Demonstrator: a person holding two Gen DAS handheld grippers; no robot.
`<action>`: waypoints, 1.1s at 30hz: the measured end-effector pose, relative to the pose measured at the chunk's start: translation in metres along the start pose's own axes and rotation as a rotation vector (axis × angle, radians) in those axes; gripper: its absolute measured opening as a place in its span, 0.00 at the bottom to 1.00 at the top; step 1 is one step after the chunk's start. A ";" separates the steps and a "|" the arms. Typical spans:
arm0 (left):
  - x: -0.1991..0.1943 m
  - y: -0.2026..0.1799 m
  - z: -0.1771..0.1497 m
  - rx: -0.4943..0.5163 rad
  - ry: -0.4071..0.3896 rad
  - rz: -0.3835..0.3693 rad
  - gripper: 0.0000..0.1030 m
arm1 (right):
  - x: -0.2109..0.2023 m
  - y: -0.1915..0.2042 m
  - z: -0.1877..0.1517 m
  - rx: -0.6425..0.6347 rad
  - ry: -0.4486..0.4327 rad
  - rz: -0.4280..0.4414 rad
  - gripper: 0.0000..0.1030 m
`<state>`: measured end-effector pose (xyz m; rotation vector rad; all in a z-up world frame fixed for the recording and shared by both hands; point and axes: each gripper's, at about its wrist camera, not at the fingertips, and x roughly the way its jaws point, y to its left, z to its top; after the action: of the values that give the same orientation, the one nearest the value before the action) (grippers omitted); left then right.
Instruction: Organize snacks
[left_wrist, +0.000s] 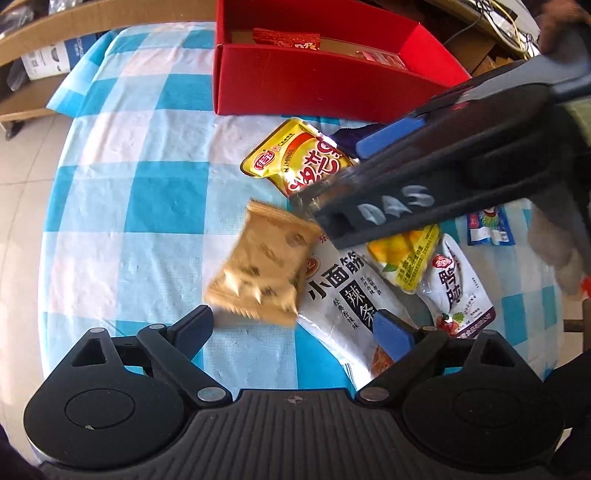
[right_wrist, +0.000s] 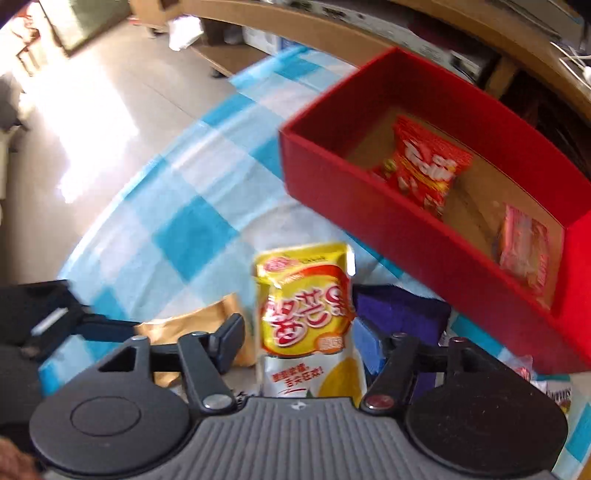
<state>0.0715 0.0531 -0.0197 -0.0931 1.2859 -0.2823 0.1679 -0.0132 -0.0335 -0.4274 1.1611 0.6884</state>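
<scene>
Yellow pouch (right_wrist: 304, 301) sits between the right tool's (right_wrist: 299, 338) spread fingers; contact unclear, view is blurred. From the left view the same yellow pouch (left_wrist: 295, 158) lies on the worktop (left_wrist: 140, 206) just in front of the red box (left_wrist: 325, 88), with the right tool (left_wrist: 373, 177) reaching over its near end. Left tool (left_wrist: 295, 328) is spread wide, holding nothing, just beside a tan packet (left_wrist: 258, 269) that overlaps a white pouch (left_wrist: 340, 306). Also in the pile: a second yellow pouch (left_wrist: 406, 258), a grey-white pouch (left_wrist: 458, 288), something purple (right_wrist: 399, 314) behind the yellow pouch, and a blue packet (left_wrist: 487, 227) set apart. Inside the box (right_wrist: 406, 229): a red bag (right_wrist: 424, 166) and a pink packet (right_wrist: 524, 247), apart from each other. Worktop has a blue-and-white checked cloth; tiled floor (right_wrist: 92, 92) and low shelving (left_wrist: 33, 55) beyond.
</scene>
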 end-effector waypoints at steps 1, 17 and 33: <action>0.000 0.001 0.000 -0.004 0.000 -0.003 0.93 | 0.003 0.001 0.000 -0.015 0.010 -0.013 0.89; -0.014 0.021 0.005 -0.043 -0.017 0.009 0.94 | 0.020 0.010 -0.021 -0.088 -0.009 -0.126 0.91; 0.023 0.013 0.044 0.266 -0.022 0.129 0.87 | -0.022 -0.015 -0.062 0.107 -0.068 -0.037 0.58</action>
<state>0.1217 0.0556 -0.0309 0.2114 1.2166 -0.3379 0.1305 -0.0697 -0.0352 -0.3320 1.1174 0.6010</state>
